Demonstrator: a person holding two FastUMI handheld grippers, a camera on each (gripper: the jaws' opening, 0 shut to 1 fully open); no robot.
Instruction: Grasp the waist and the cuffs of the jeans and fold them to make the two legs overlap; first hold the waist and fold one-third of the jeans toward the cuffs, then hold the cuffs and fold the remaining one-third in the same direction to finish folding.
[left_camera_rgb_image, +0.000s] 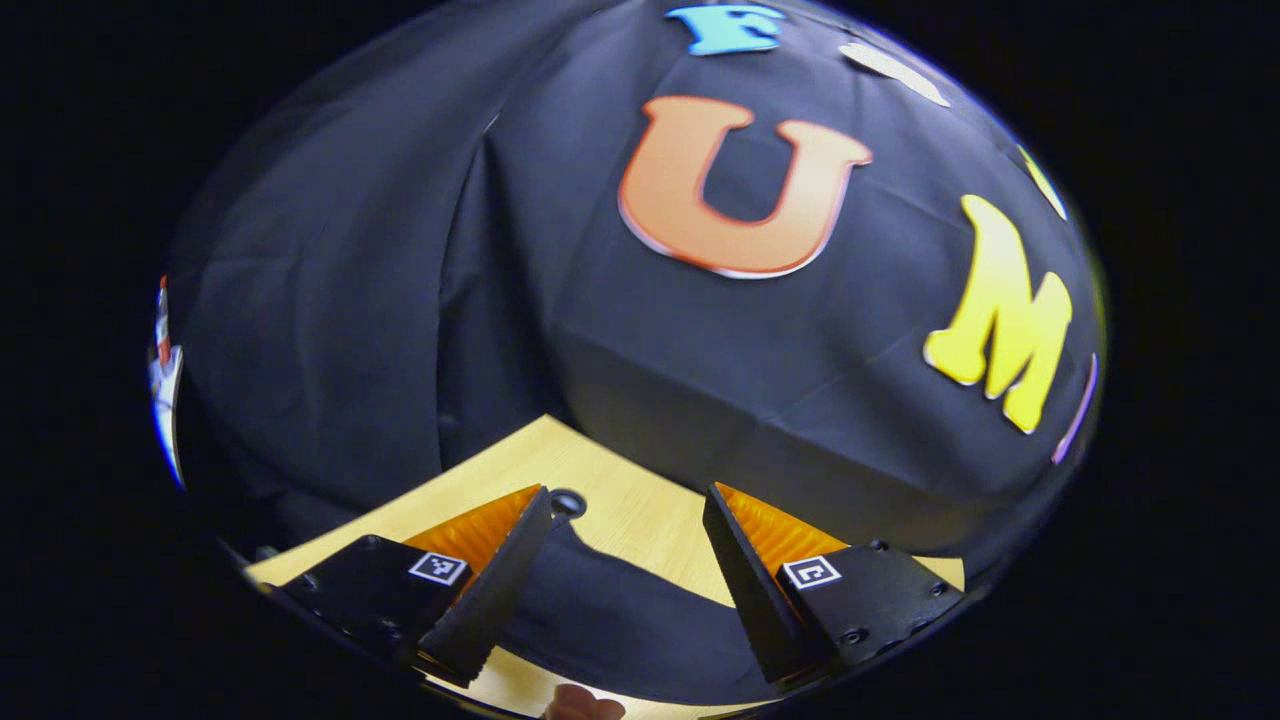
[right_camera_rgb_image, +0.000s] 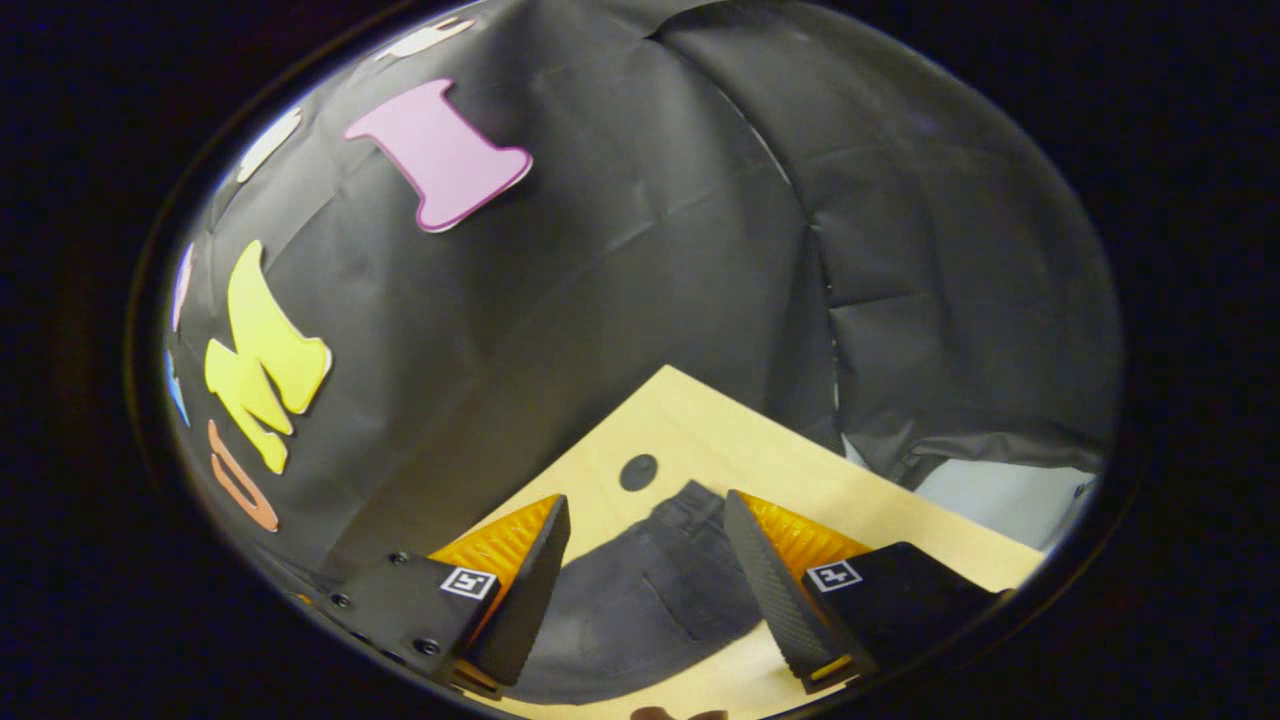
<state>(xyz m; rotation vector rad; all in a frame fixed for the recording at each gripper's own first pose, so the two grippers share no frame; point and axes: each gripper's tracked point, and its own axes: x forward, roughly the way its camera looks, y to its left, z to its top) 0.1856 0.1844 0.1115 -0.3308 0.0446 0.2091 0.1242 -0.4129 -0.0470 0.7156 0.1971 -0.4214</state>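
Dark jeans lie flat on a light wooden table. In the left gripper view a dark leg of the jeans (left_camera_rgb_image: 620, 620) runs across the table between and below my left gripper's (left_camera_rgb_image: 628, 515) fingers, which stand wide open above it. In the right gripper view the waist end of the jeans (right_camera_rgb_image: 640, 595), with a back pocket and waistband visible, lies under my right gripper (right_camera_rgb_image: 647, 525), also wide open and holding nothing. A fingertip (left_camera_rgb_image: 585, 708) shows at the bottom edge of the left gripper view.
The wooden table (right_camera_rgb_image: 770, 455) ends close to the black cloth wall on its far side. A round dark cable hole (right_camera_rgb_image: 638, 471) sits in the tabletop just beyond the waist; the same kind of hole (left_camera_rgb_image: 567, 503) shows by my left finger. A pale floor patch (right_camera_rgb_image: 1000, 495) lies past the table's right edge.
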